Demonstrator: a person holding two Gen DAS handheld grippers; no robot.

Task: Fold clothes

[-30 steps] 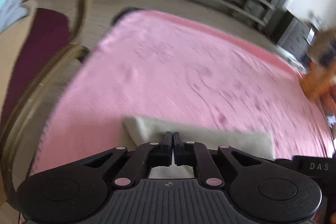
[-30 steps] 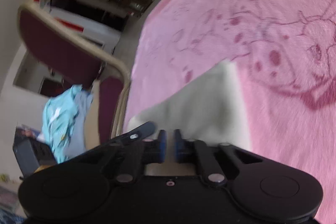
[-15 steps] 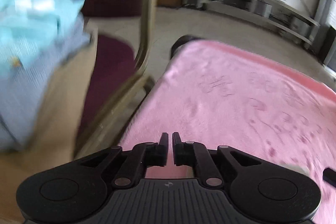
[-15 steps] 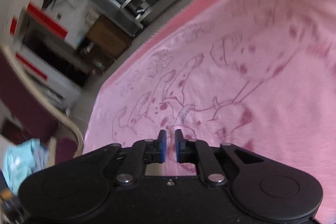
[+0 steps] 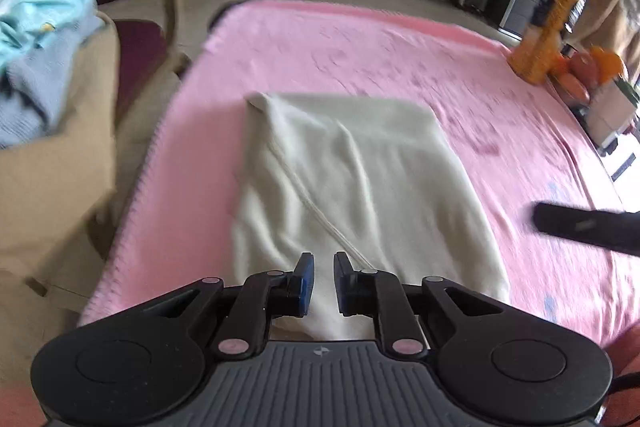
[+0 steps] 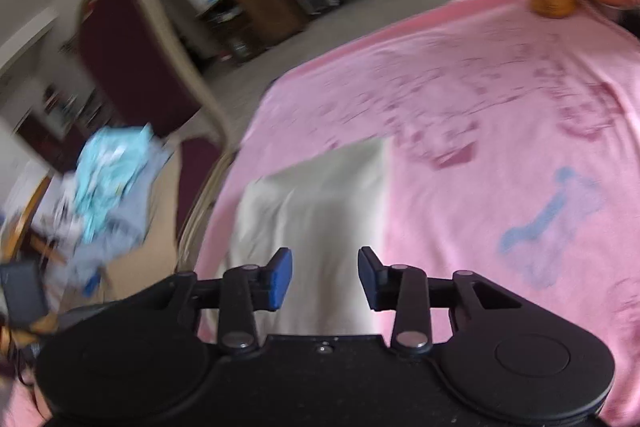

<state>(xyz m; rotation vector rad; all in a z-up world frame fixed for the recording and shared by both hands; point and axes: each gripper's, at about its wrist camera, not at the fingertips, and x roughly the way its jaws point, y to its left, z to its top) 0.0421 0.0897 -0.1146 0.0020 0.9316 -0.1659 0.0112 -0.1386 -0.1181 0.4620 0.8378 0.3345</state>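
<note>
1. Left wrist view, hard to make out: the orange items (image 5: pixel 538 39) at the far right corner of the pink blanket (image 5: pixel 400 47) are smeared by motion; what they are cannot be told. A dark bar (image 5: pixel 584 227) enters from the right edge and is cut off there; its identity is unclear.
2. Right wrist view, hard to make out: the whole frame is blurred. The heap of light blue clothes (image 6: pixel 112 179) left of the blanket (image 6: pixel 500 107) shows no separate pieces. The chair (image 6: pixel 140 59) beside it is streaked.
3. Cream garment (image 5: pixel 352 187): folded into a rough rectangle, lying flat on the blanket near its left edge. A diagonal seam crosses the top layer; soft creases run lengthwise. Its near end is hidden behind the left gripper (image 5: pixel 320 279). In the right wrist view the garment (image 6: pixel 320 211) lies partly under the right gripper (image 6: pixel 325 277).
4. Left gripper: fingers a little apart, nothing between them, over the garment's near end.
5. Right gripper: fingers spread wide, holding nothing, over the garment's right part.
6. Change from half a second ago: both pairs of fingers were nearly together; both now stand apart. The garment, then nearly out of both views, fills the middle of each.
</note>
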